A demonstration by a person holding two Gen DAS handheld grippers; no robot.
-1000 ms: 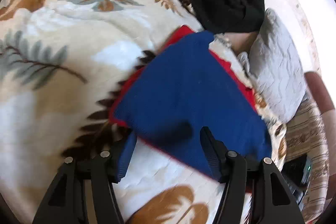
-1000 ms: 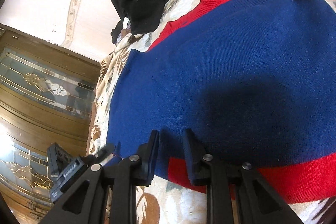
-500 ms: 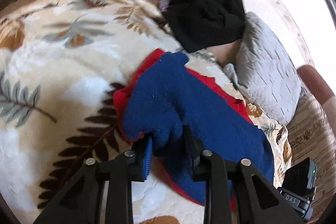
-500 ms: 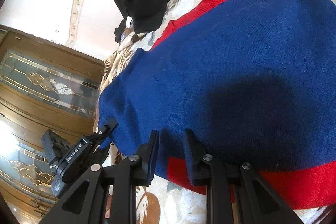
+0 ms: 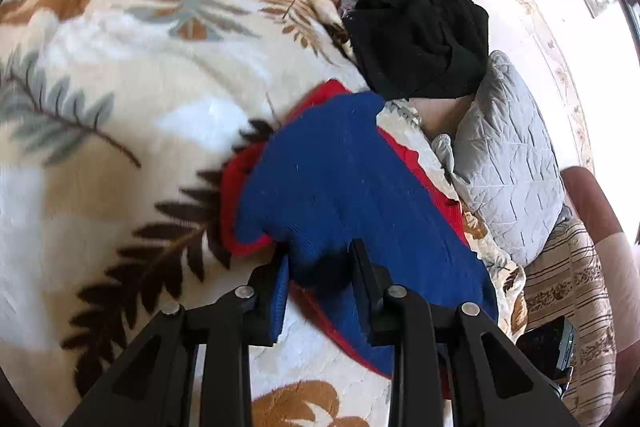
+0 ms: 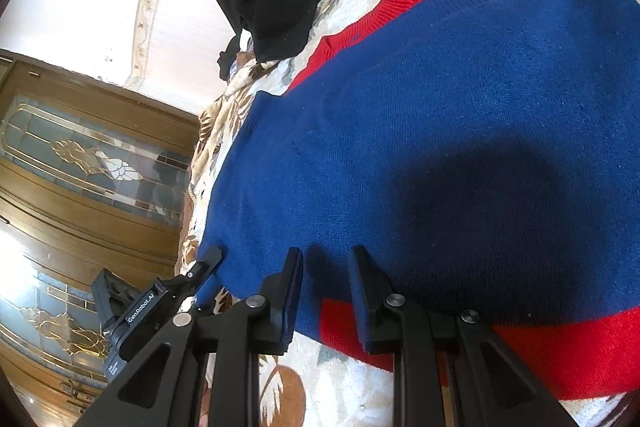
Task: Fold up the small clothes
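Both grippers are clamped on the near edge of the sweater [image 5: 344,195]: the left gripper [image 5: 320,267] pinches a bunched blue corner, the right gripper [image 6: 325,273] grips the hem. The sweater lies on the blanket [image 5: 120,99], near black clothes [image 5: 416,31] and a grey pillow [image 5: 508,155].

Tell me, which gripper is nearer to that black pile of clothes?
Probably the left, though it's close. The left gripper pinches the blue and red sweater at the corner toward the black clothes; the right gripper grips the same hem farther along.
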